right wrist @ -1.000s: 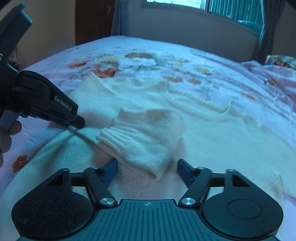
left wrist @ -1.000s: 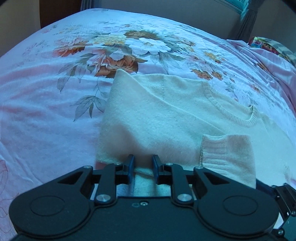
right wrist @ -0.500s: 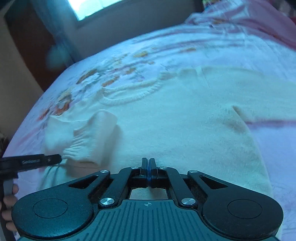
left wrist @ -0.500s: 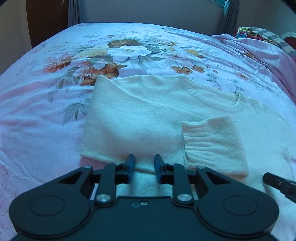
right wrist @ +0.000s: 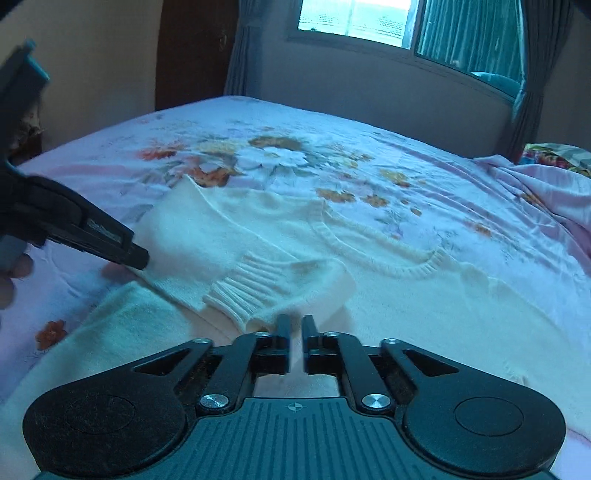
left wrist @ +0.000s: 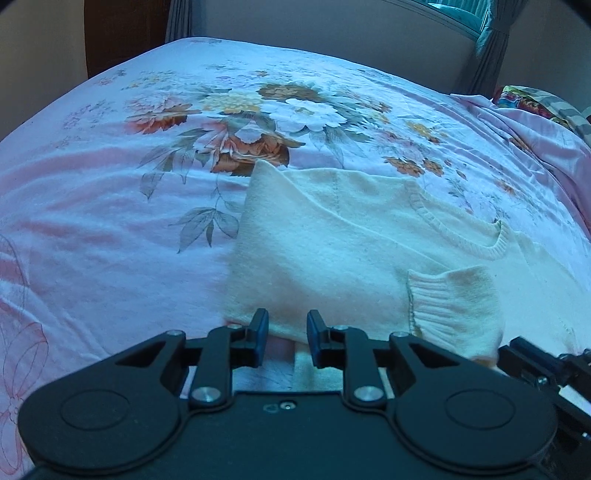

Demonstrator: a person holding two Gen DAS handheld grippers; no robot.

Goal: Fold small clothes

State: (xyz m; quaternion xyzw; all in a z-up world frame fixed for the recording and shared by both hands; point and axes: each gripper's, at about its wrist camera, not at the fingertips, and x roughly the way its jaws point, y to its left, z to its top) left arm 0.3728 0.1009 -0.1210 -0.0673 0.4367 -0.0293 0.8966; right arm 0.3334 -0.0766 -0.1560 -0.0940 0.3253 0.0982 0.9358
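Observation:
A cream knit sweater [left wrist: 332, 236] lies flat on the floral bed sheet [left wrist: 110, 221], its left sleeve folded across the chest with the ribbed cuff [left wrist: 447, 306] on top. My left gripper [left wrist: 283, 334] is at the folded left edge of the sweater, its jaws a little apart around the fabric edge. In the right wrist view the sweater [right wrist: 424, 306] fills the middle, the cuff [right wrist: 255, 291] just ahead of my right gripper [right wrist: 293, 332], whose jaws stand narrowly apart over the sweater, empty. The left gripper [right wrist: 138, 260] shows at the left, its tip at the fold.
A pink quilt [right wrist: 546, 199] and a colourful pillow [right wrist: 554, 157] lie at the right of the bed. A wall with a window [right wrist: 369, 22] and curtains stands behind. The right gripper's tip [left wrist: 535, 360] shows at the lower right of the left wrist view.
My right gripper swung away to the right and shut, and is now back over the cuff with jaws slightly apart. My left gripper stayed at the folded edge.

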